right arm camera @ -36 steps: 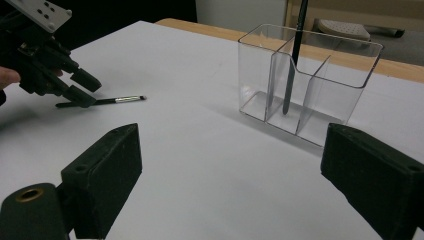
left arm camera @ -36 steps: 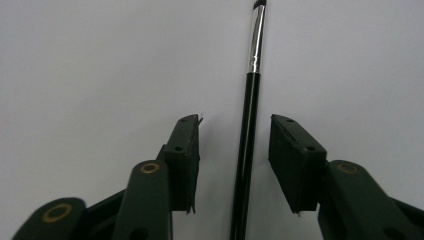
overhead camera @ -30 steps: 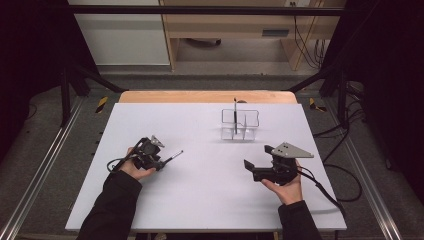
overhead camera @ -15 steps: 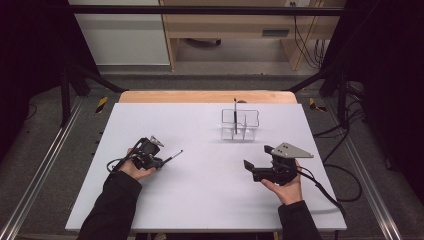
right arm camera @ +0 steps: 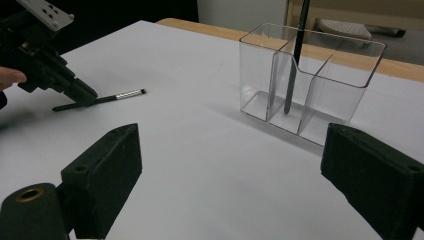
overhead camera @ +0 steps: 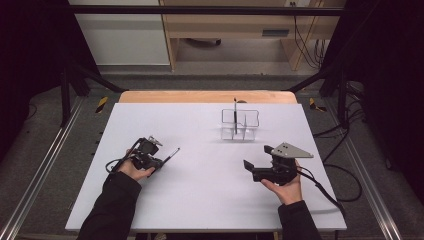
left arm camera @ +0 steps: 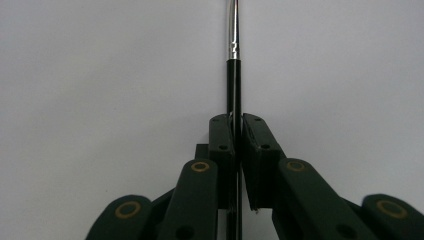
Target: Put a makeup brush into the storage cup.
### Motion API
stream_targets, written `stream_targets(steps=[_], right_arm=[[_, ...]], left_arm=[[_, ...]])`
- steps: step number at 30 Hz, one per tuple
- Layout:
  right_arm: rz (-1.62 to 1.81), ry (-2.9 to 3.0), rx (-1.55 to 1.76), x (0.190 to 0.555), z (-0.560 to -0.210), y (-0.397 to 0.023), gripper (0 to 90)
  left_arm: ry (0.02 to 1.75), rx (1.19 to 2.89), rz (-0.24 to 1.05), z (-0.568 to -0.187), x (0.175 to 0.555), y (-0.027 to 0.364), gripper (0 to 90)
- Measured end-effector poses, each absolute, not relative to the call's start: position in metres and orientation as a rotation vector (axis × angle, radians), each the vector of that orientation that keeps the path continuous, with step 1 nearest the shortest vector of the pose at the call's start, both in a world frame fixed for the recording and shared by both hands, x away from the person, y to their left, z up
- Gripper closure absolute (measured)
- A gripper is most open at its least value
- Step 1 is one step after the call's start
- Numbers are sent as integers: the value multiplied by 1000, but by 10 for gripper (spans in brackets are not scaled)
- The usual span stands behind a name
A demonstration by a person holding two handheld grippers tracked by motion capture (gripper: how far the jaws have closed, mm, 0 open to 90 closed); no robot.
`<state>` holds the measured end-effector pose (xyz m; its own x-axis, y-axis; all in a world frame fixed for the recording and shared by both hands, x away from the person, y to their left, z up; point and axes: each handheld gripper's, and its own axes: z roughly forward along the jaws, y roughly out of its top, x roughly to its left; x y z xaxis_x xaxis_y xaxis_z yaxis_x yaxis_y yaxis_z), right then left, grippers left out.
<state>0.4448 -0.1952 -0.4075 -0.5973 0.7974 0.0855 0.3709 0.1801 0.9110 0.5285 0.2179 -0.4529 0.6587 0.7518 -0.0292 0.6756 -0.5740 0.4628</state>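
Observation:
A thin black brush with a silver ferrule [overhead camera: 171, 152] [left arm camera: 234, 75] [right arm camera: 125, 94] lies on the white table [overhead camera: 200, 190], pointing away to the right. My left gripper [overhead camera: 161, 161] [left arm camera: 238, 125] [right arm camera: 82, 95] is low at the table's left. Its jaws have just been closing and now pinch the brush's black handle. My right gripper [overhead camera: 256, 157] [right arm camera: 230, 150] rests at the right with its jaws wide apart and nothing between them. Behind it stands a clear divided holder [overhead camera: 252, 111] [right arm camera: 350, 65] with a dark pen [overhead camera: 235, 112] [right arm camera: 295, 60] upright in it.
A wooden strip [overhead camera: 200, 96] edges the far side of the table. Black frame rails and cables run along both sides. Bare white surface lies between the two grippers and in front of the holder.
The left gripper's jaws have closed onto the brush handle. Both hands have kept their places, and the right gripper is unchanged.

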Motion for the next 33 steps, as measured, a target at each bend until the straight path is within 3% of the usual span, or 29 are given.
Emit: stream_targets(steps=[14, 28, 33], right_arm=[[1401, 2048, 1096, 445, -407, -196, 98], [1406, 2052, 1095, 444, -406, -195, 98], [1407, 2050, 1093, 444, -405, -195, 99]], left_arm=[[1032, 2449, 303, -440, 529, 212, 600], [1013, 2540, 299, -441, 545, 200, 589], [1007, 2559, 265, -445, 548, 198, 640]])
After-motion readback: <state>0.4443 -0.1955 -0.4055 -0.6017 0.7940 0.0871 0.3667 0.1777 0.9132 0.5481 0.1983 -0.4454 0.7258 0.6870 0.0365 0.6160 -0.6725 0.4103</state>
